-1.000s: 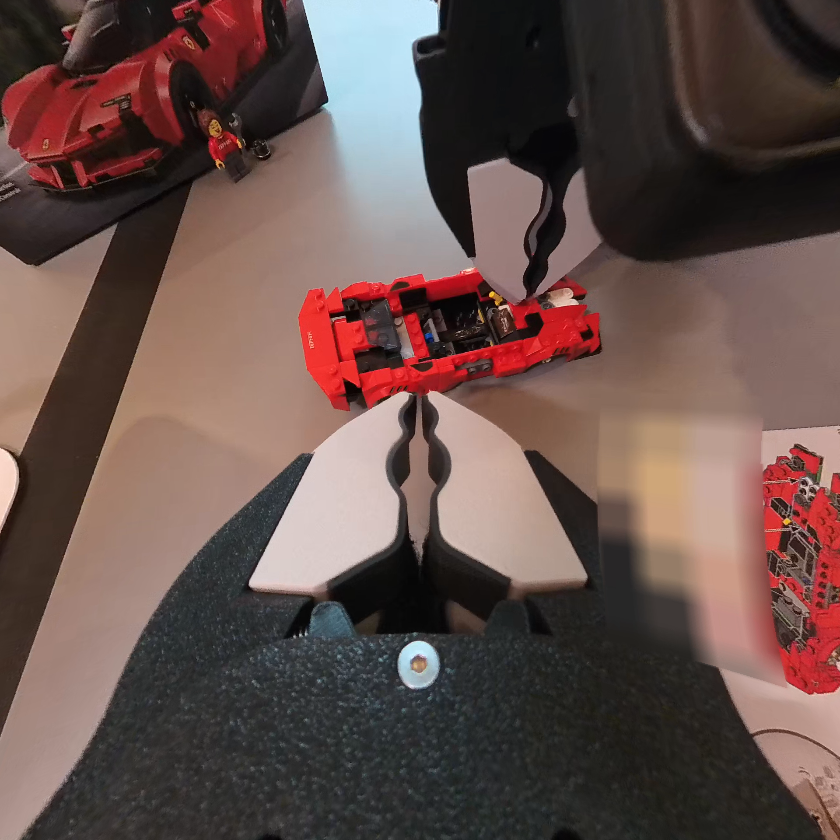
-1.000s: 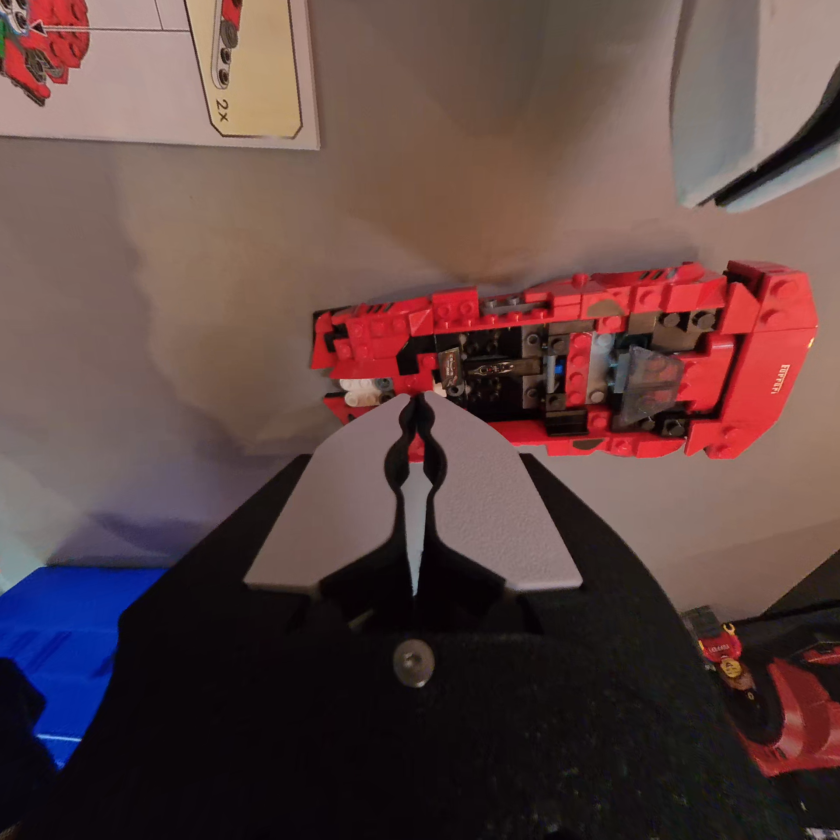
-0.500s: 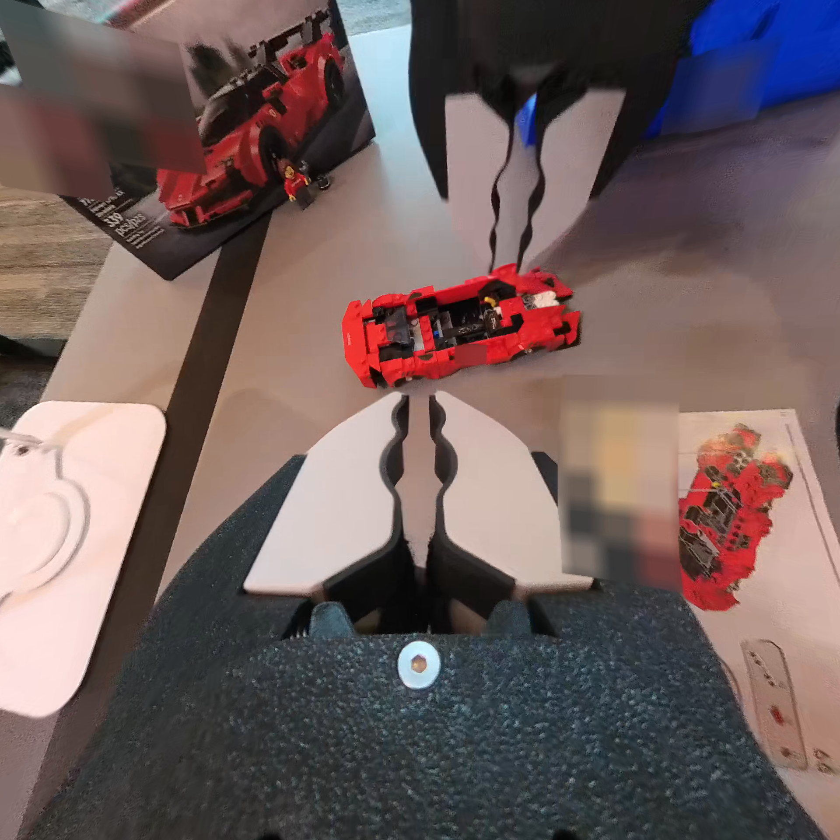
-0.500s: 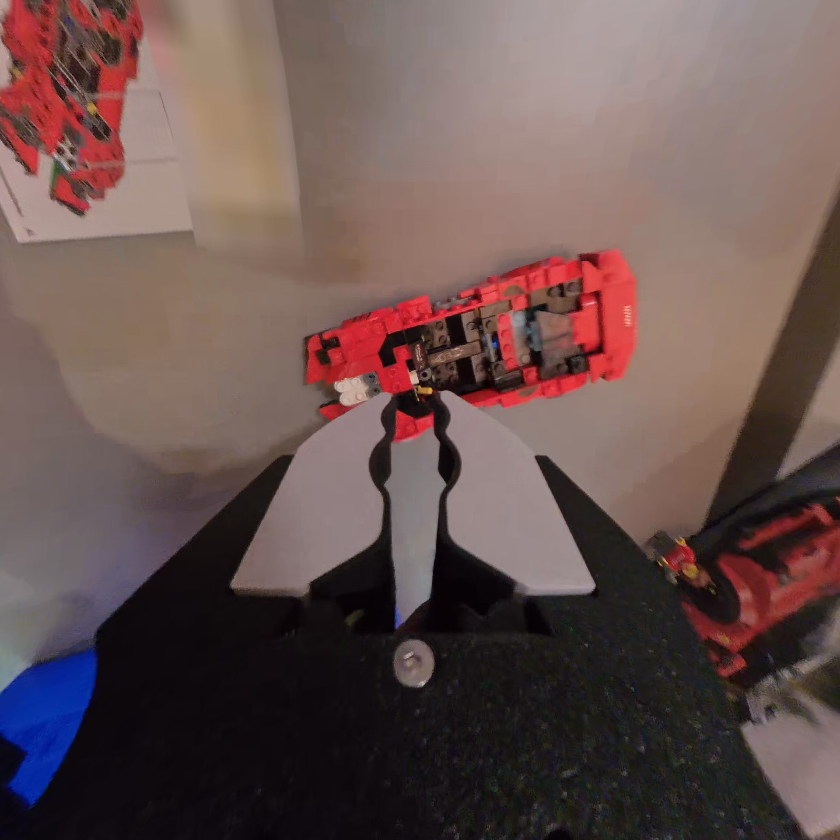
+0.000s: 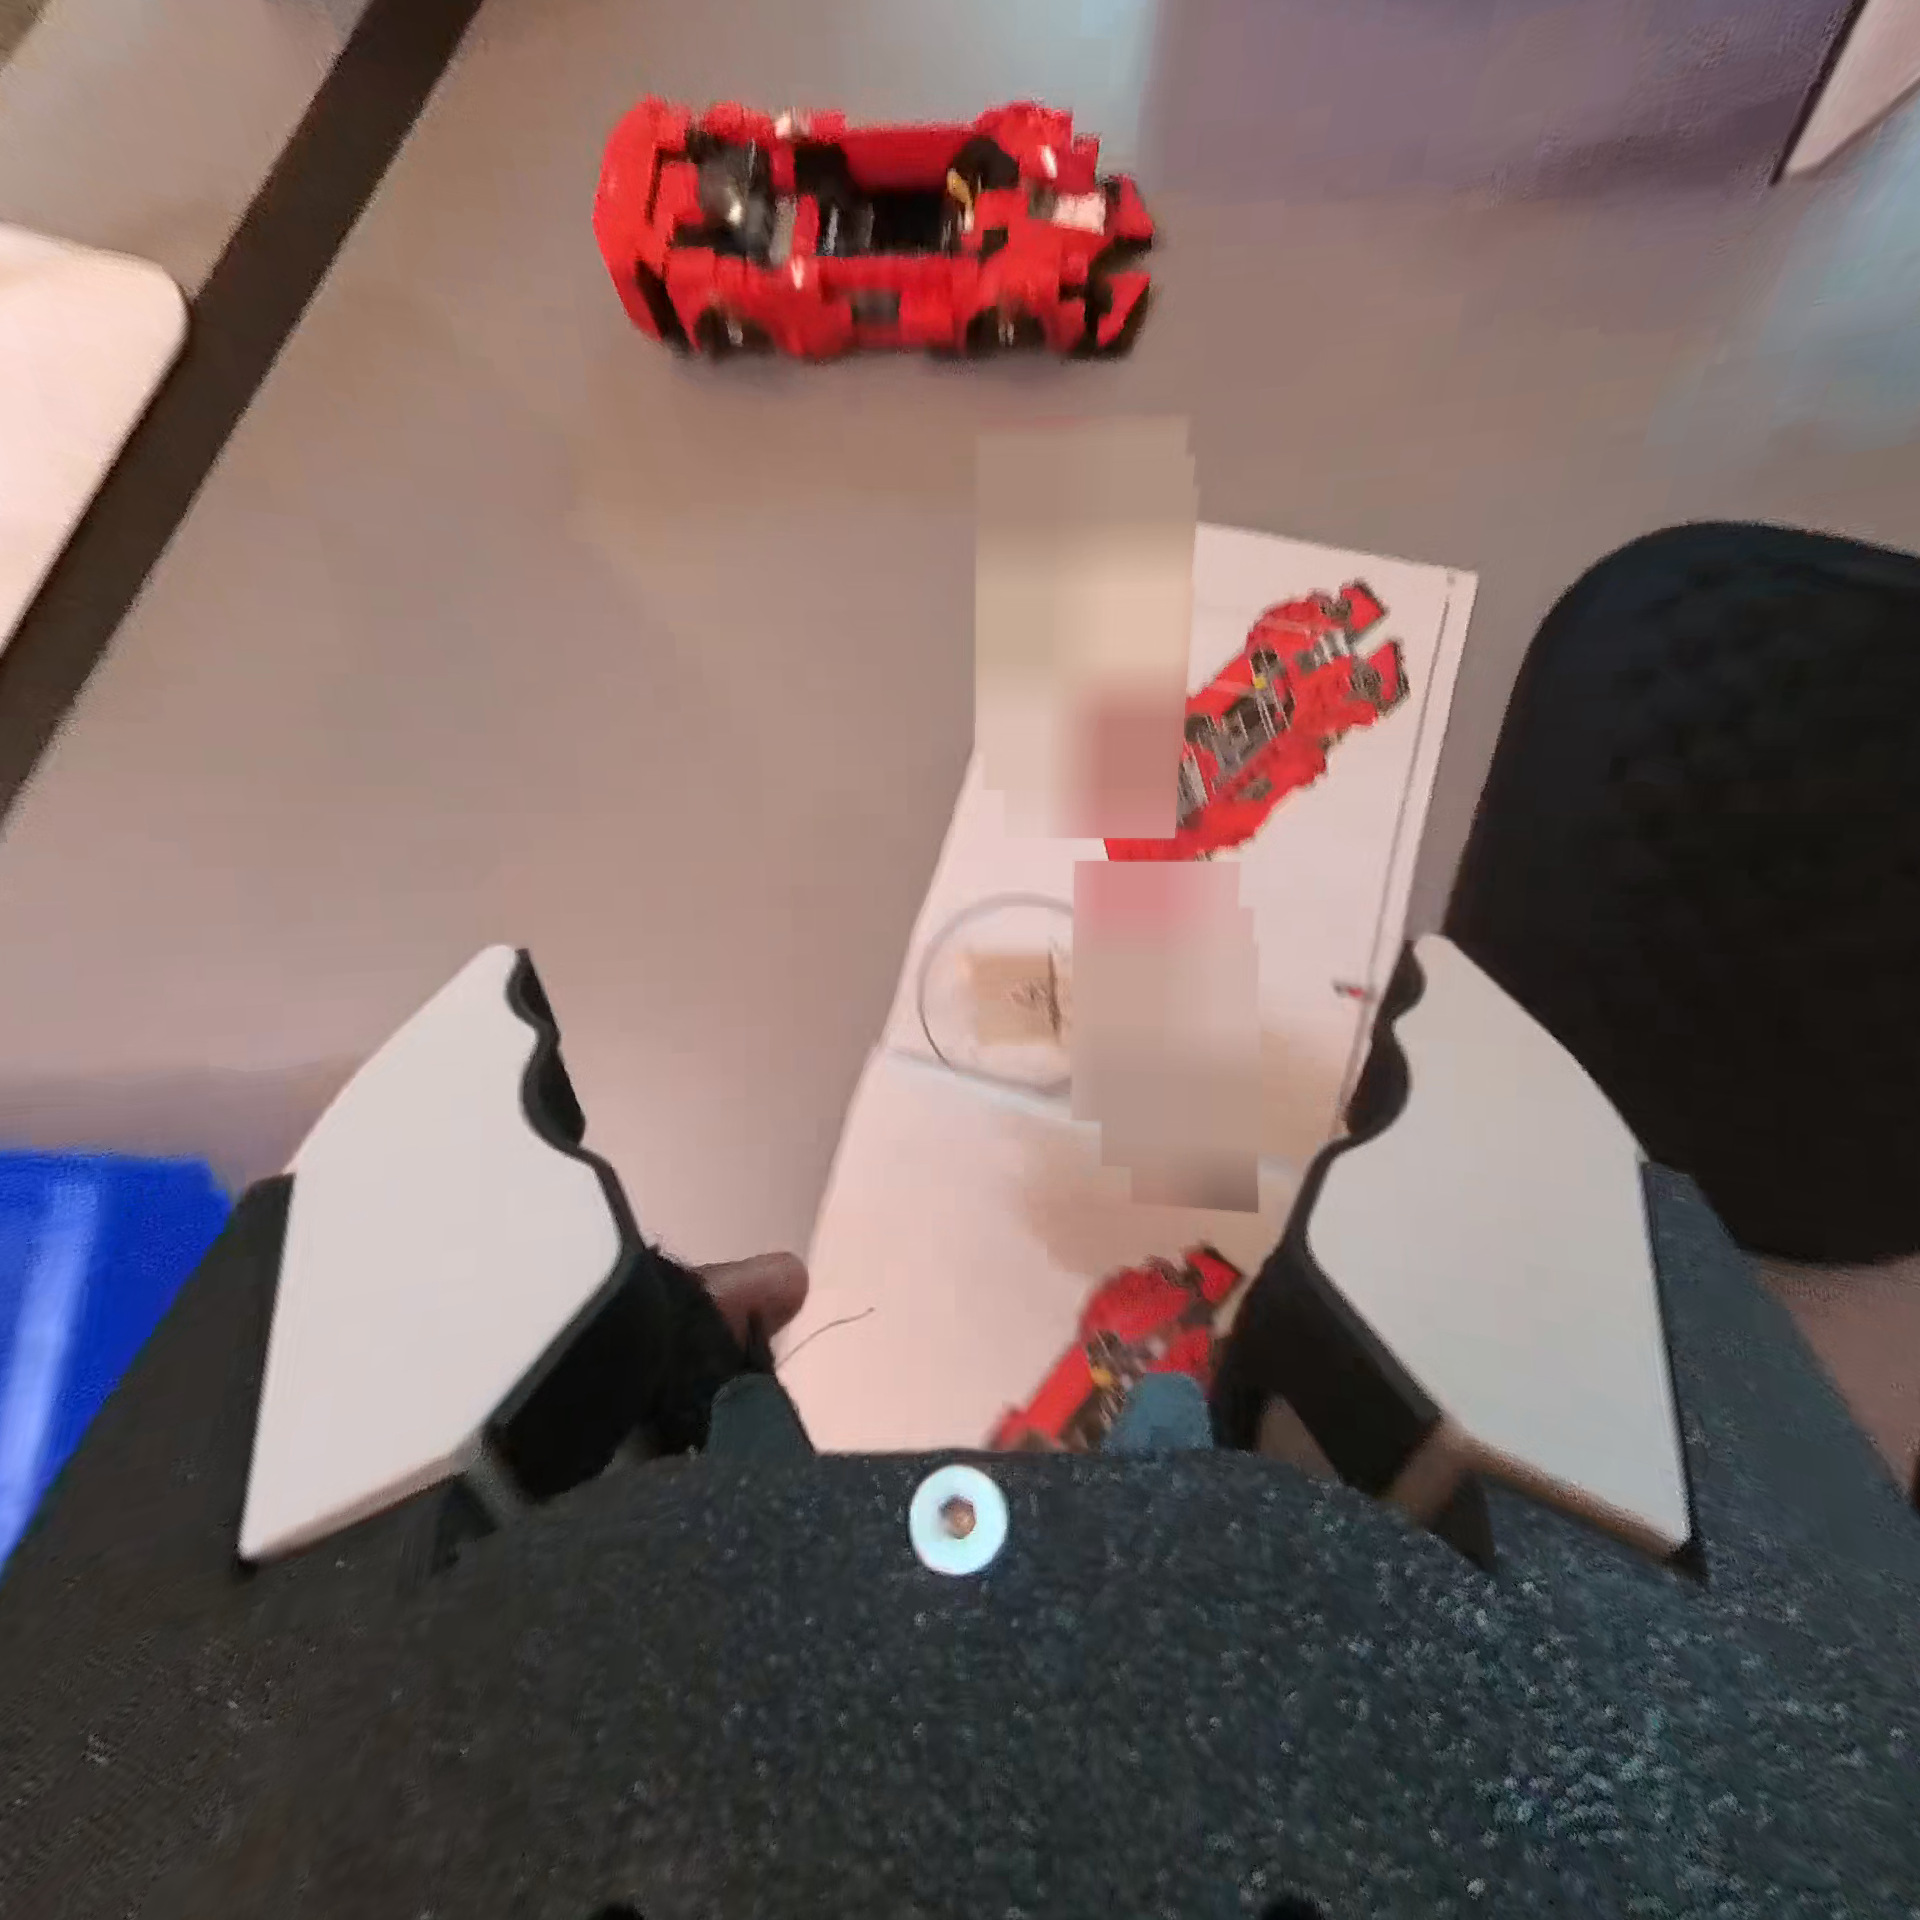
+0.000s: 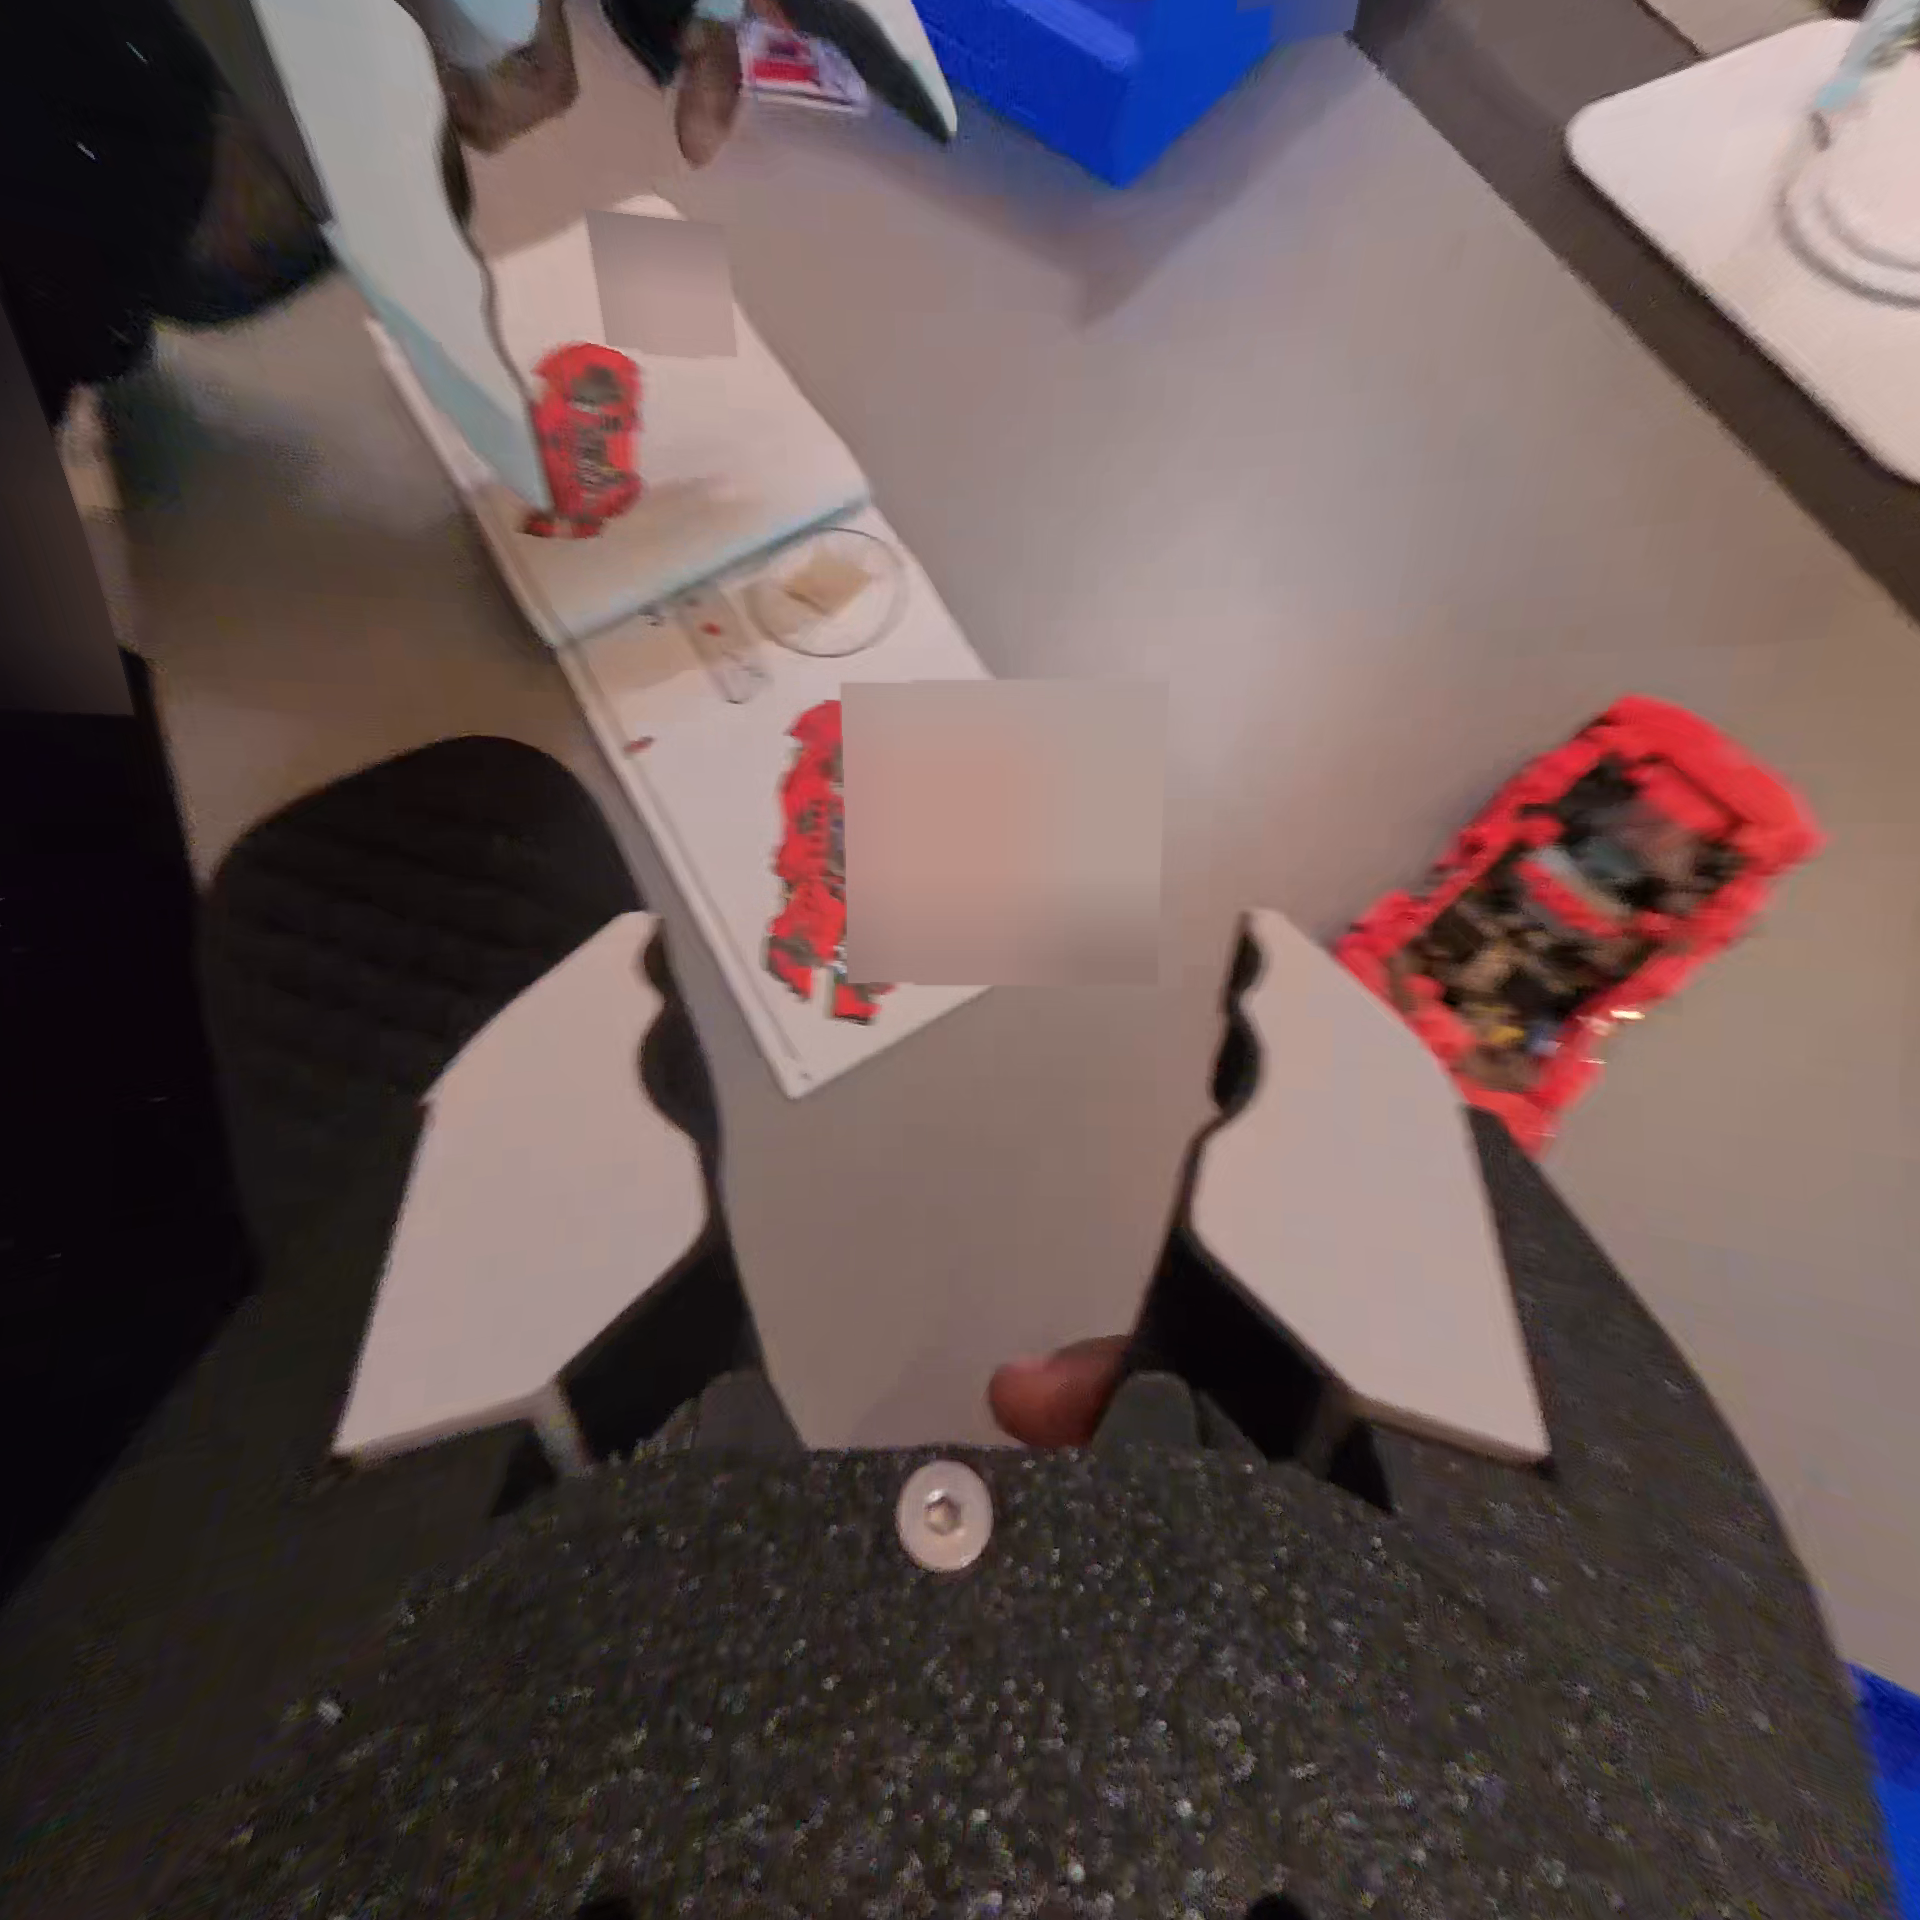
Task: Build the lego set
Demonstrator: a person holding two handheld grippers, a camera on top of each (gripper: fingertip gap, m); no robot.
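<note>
The partly built red and black lego car (image 5: 873,229) sits on the grey table, blurred, far ahead of my left gripper (image 5: 966,951). That gripper is wide open and empty and hovers over the open instruction booklet (image 5: 1330,883). In the right wrist view the car (image 6: 1579,914) lies just to the right of my right gripper (image 6: 948,923), which is also wide open and empty and touches nothing. One finger (image 6: 416,260) of the left gripper shows at that view's top left, above the booklet (image 6: 707,790).
A black chair back (image 5: 1714,883) stands at the table's edge beside the booklet. A small clear dish (image 6: 831,592) rests on the booklet. A blue bin (image 6: 1091,73), a white pad (image 6: 1745,208) and a dark strip (image 5: 291,208) across the table are farther off. To the small clear dish (image 6: 831,592): left tips about 9 cm, right tips about 20 cm. Look for it in the left wrist view (image 5: 1019,988) too.
Both grippers were shut or nearly shut at the car. They have pulled back from it and opened wide, and the car stays on the table.
</note>
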